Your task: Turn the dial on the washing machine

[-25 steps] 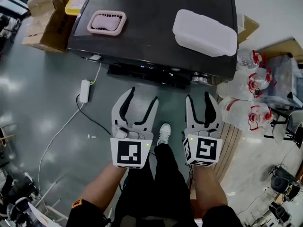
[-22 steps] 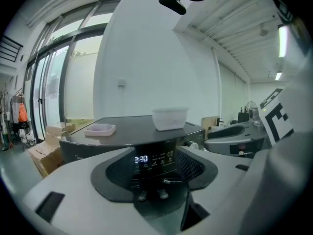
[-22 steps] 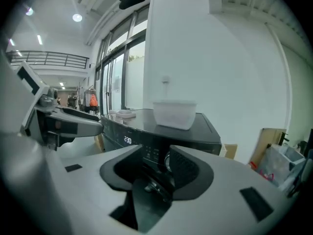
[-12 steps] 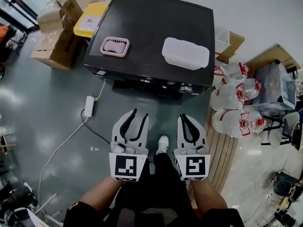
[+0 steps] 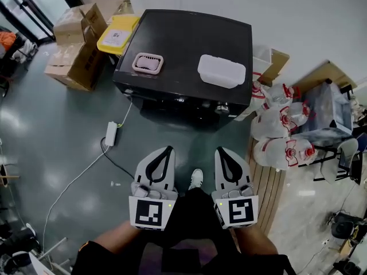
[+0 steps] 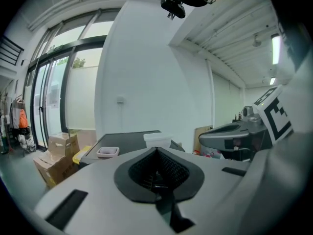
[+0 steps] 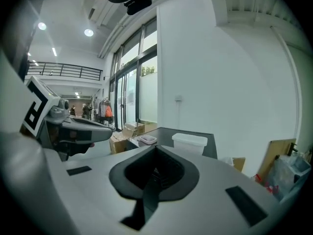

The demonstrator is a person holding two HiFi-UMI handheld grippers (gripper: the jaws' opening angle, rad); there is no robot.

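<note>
Grippers, two, both empty. Left gripper (image 5: 167,149): jaws pressed together with nothing between them, having just been closing from a wide spread. Right gripper (image 5: 221,150): jaws likewise closed tip to tip on nothing, having just been closing from a narrower gap. Both are held side by side in front of the person, over the floor (image 5: 69,153) and above a shoe (image 5: 196,179). Both point toward the washing machine (image 5: 183,39) and touch no part of it. Washing machine: dark, against the wall, and smaller and further off in the head view than a moment ago, so the person appears to have drawn back from it. Dial (image 5: 222,107): small silver knob at the right end of the front panel, well apart from both grippers, nearer the right one's line. Items on the machine's top: pink basket (image 5: 148,63) at left, white container (image 5: 221,70) at right, neither involved. Power strip (image 5: 110,134) lies on the floor to the left of the approach. Assessment: with jaws shut and distance grown, no turning is under way. Either the approach has not begun or contact has ended, and the frames cannot settle which. Any further turn would call for a reach forward and reopened jaws.
</note>
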